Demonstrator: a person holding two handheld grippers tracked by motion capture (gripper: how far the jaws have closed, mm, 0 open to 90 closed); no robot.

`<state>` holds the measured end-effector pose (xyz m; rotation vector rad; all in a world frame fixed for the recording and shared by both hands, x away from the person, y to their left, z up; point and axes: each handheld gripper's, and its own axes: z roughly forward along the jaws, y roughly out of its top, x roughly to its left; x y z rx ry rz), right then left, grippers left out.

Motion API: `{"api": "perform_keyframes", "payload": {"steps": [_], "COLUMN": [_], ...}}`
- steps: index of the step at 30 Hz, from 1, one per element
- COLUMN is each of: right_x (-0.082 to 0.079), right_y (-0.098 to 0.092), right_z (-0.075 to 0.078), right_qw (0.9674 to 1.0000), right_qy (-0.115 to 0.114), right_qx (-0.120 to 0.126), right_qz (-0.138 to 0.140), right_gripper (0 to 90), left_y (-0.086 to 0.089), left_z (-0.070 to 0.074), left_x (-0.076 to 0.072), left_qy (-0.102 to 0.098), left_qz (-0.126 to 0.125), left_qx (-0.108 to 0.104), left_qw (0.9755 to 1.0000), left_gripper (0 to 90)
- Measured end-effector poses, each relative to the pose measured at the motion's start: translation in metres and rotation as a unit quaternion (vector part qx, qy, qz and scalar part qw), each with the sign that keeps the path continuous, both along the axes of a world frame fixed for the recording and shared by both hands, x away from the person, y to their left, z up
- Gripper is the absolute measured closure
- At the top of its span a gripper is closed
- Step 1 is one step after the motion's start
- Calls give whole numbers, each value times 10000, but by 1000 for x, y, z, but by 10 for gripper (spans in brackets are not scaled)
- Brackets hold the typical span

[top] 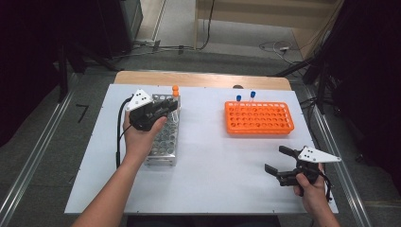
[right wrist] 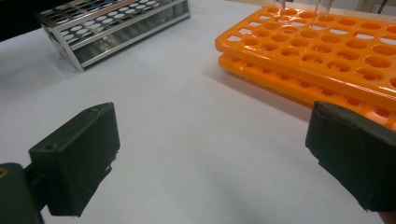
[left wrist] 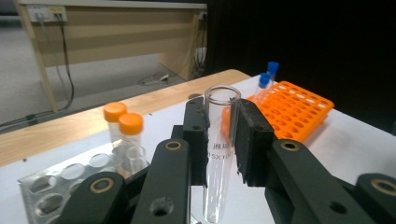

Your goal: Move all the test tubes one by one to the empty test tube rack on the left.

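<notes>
two black fingers [left wrist: 247, 140] of the left gripper [left wrist: 223, 140] clamped an uncapped clear glass test tube [left wrist: 219, 154] upright between them, above the metal rack [top: 163, 142]; right gripper [top: 280, 163] fingers gaped empty over the white tabletop [top: 213, 161].

Metal rack [top: 164, 137] left of plastic rack [top: 258, 117]
</notes>
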<state>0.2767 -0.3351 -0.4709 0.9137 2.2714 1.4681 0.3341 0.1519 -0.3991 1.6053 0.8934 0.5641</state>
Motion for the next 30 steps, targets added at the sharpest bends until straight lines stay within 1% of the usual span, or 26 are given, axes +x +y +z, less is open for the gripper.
{"api": "perform_keyframes", "payload": {"steps": [5,12,15,18,20,21,24,27,30], "right_x": [-1,2,3,3,3,3,3,3,3], "right_y": [-5,-14,-15,-16,-16,-15,-15,-15,-14], "right_z": [-2,-5,-6,-5,-6,-6,-7,-7,-7], "right_qw": [10000,9999,9999,9998,9999,9999,9998,9998,9998], "right_qy": [-36,18,8,-1,1,8,19,8,19], "right_qx": [-33,47,51,53,38,26,10,7,-5], "right_qz": [-12,-122,-152,-171,-166,-169,-175,-178,-184], "right_gripper": [15,16,16,16,16,16,16,16,16], "left_y": [1,-4,-3,-1,2,3,5,6,6], "left_z": [1,-7,-10,-12,-13,-13,-14,-16,-18], "left_x": [8,19,23,26,28,28,31,34,37], "left_qy": [-17,56,95,117,128,129,131,139,134], "left_qz": [169,290,351,453,530,556,682,763,831], "left_qx": [-16,35,0,26,-2,-51,-65,-111,-113], "left_qw": [9999,9996,9993,9989,9985,9984,9976,9969,9964], "left_gripper": [762,762,762,762,762,762,762,762,762]}}
